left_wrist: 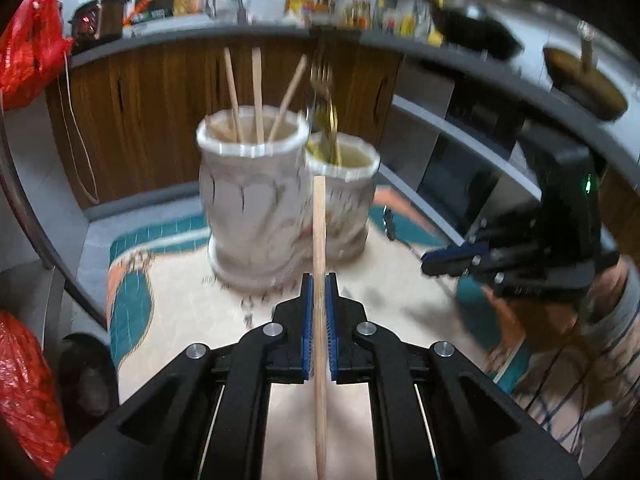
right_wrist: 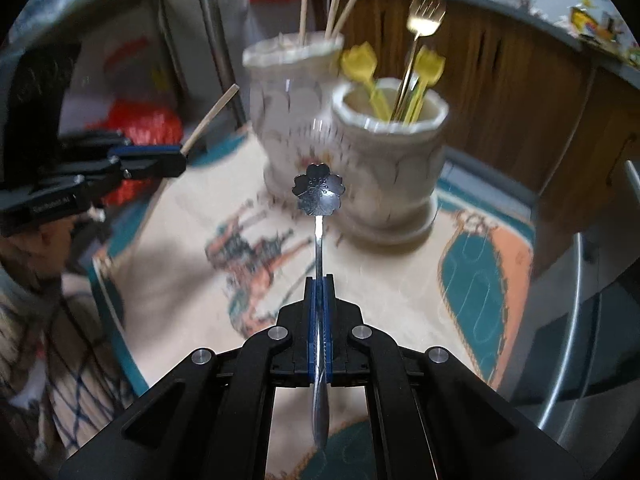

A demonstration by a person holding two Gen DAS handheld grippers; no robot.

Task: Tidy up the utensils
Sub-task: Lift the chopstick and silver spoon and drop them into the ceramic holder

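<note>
My left gripper (left_wrist: 319, 280) is shut on a wooden chopstick (left_wrist: 319, 240), which points up toward two pale ceramic holders. The taller holder (left_wrist: 250, 200) contains three wooden chopsticks (left_wrist: 256, 96). The shorter holder (left_wrist: 344, 208) to its right has a gold fork (left_wrist: 324, 92) in it. My right gripper (right_wrist: 319, 280) is shut on a silver spoon (right_wrist: 319, 196) with a flower-shaped end, held above the patterned mat. From that side, the shorter holder (right_wrist: 394, 160) shows yellow utensils (right_wrist: 362, 64) and the fork (right_wrist: 425, 10). The taller holder (right_wrist: 292, 104) stands behind it to the left.
A patterned mat (left_wrist: 172, 304) with teal and orange edges covers the round table. Red plastic bags (left_wrist: 28, 40) hang at the left. Wooden cabinets (left_wrist: 152, 112) and a cluttered counter (left_wrist: 256, 28) lie behind. The other gripper (left_wrist: 452, 258) and a person's sleeve (left_wrist: 592, 352) are at right.
</note>
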